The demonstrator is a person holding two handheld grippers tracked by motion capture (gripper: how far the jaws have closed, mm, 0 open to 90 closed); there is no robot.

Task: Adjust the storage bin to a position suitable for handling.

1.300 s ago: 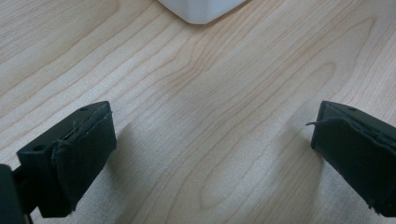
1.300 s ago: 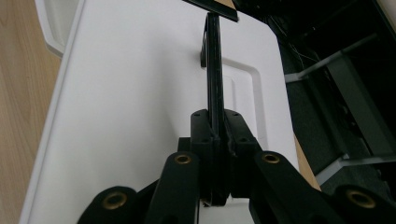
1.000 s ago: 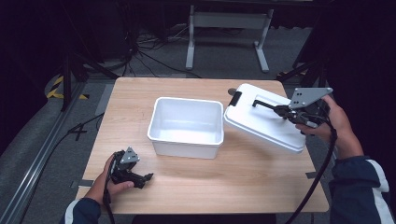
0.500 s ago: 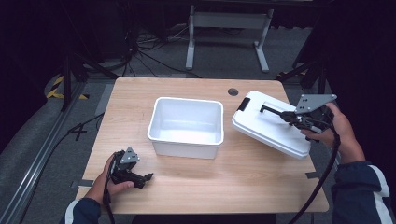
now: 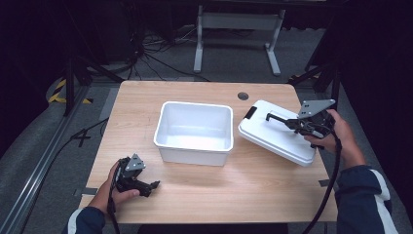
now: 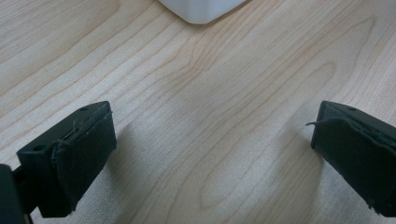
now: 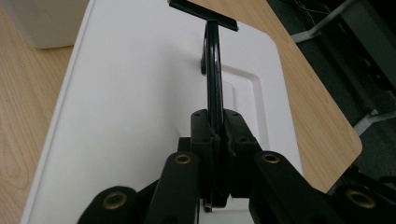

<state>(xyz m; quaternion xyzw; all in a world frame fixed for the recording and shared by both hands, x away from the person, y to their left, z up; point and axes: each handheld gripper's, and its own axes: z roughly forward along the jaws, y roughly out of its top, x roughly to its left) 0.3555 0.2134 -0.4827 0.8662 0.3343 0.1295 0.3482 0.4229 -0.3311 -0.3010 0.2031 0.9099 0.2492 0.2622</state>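
A white open bin (image 5: 194, 129) stands empty at the middle of the wooden table (image 5: 141, 105). To its right lies the white lid (image 5: 272, 139), slanted across the table's right side. My right gripper (image 5: 293, 123) is shut on the lid's thin black handle (image 5: 277, 118). In the right gripper view the jaws pinch the upright handle (image 7: 214, 70) above the lid's flat top (image 7: 140, 93), with the gripper (image 7: 215, 128) closed around it. My left gripper (image 5: 150, 187) rests at the front left, open. Its jaws stand wide apart over bare wood, gripper (image 6: 210, 154), with a bin corner (image 6: 201, 9) ahead.
A round cable hole (image 5: 243, 96) sits in the table behind the lid. A black latch (image 5: 250, 113) marks the lid's end nearest the bin. Beyond the table are a dark floor with cables (image 5: 146, 53) and a grey stand (image 5: 236, 22).
The right gripper has carried the lid rightward and toward the person, away from the bin, and lowered it. The left gripper has not moved.
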